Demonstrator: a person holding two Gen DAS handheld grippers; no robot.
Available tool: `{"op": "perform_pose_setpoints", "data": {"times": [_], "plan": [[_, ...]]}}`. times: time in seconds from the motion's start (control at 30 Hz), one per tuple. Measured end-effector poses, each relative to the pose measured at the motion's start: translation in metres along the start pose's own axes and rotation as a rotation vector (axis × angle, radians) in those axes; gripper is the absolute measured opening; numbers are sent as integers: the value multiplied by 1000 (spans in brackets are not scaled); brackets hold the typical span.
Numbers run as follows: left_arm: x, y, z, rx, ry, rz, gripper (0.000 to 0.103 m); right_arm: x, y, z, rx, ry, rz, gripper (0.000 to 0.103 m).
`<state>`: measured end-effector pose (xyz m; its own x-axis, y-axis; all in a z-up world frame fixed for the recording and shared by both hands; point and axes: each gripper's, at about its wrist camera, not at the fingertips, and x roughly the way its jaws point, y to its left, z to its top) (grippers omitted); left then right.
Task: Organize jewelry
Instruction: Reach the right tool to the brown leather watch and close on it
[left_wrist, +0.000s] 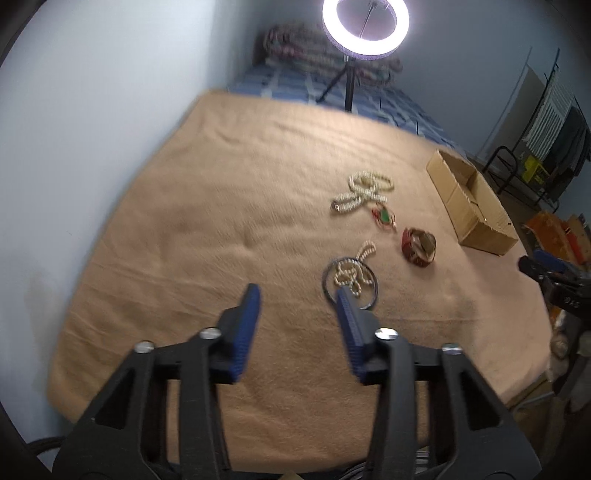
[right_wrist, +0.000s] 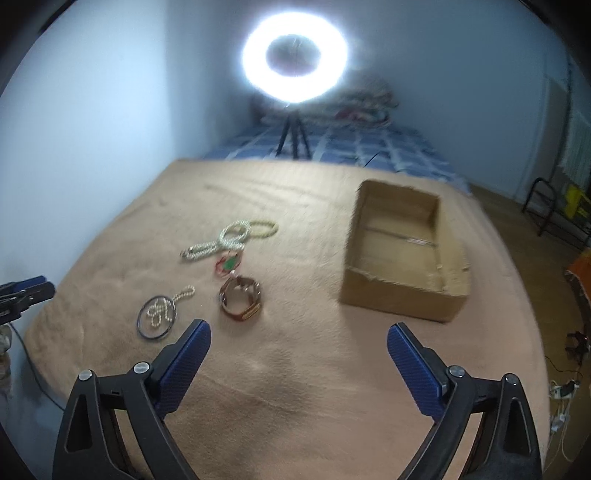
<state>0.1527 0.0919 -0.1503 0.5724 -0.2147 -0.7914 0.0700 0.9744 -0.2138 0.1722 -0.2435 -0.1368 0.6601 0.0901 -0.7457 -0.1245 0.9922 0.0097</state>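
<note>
Left wrist view: the whole picture is smeared by motion, so the beads blur into strings. The left hand-held gripper (left_wrist: 297, 293) hangs over a tan blanket (left_wrist: 192, 229) with its blue pads apart and nothing between them. The tip of its right-hand finger covers the near rim of a dark ring bangle (left_wrist: 327, 286), inside which a small bead chain (left_wrist: 352, 271) lies coiled, one end trailing out over the far rim. Beyond it lie a brown bracelet (left_wrist: 419, 245), a red and green pendant (left_wrist: 384, 216) whose shape is hard to make out, and a white pearl necklace (left_wrist: 364, 194). An open cardboard box (left_wrist: 471, 201) stands near the blanket's right edge. The right hand-held gripper (left_wrist: 543, 264) is cut off at the frame's right side. A ring light (left_wrist: 365, 27) on a tripod glares from the far end of the bed, before a checked blue sheet (left_wrist: 388, 105) and a blurred pile of bedding.

Right wrist view: the right hand-held gripper (right_wrist: 299, 334) is spread wide and empty above bare blanket (right_wrist: 295, 369). The bangle (right_wrist: 157, 317), bead chain (right_wrist: 162, 310), bracelet (right_wrist: 240, 299), pendant (right_wrist: 229, 264) and pearl necklace (right_wrist: 229, 238) lie to the left, well apart from the box (right_wrist: 399, 295), which shows an empty floor. The left hand-held gripper (right_wrist: 35, 290) pokes in at the left edge, mostly out of frame. The ring light (right_wrist: 295, 61) blooms and washes out the wall. Cables lie on the floor at right.
</note>
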Motion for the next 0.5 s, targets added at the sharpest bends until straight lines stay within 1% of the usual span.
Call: {"op": "perform_pose_setpoints", "data": {"times": [0.07,0.1,0.17,0.23,0.3,0.37,0.5], "plan": [[14,1,0,-2,30,-19,35,15,0,1,-3,42,22,81],[19,0,0,0,39,-24,35,21,0,1,-3,57,33,79],[31,-3,0,19,60,-36,35,36,1,1,-1,93,55,79],[43,-7,0,28,82,-54,35,47,3,1,0,117,77,76],[56,-8,1,13,115,-72,35,61,7,2,-1,145,94,70],[70,-6,2,-9,147,-85,35,75,9,4,3,175,112,67],[88,-5,1,-19,186,-92,35,97,16,7,19,219,140,62]]}}
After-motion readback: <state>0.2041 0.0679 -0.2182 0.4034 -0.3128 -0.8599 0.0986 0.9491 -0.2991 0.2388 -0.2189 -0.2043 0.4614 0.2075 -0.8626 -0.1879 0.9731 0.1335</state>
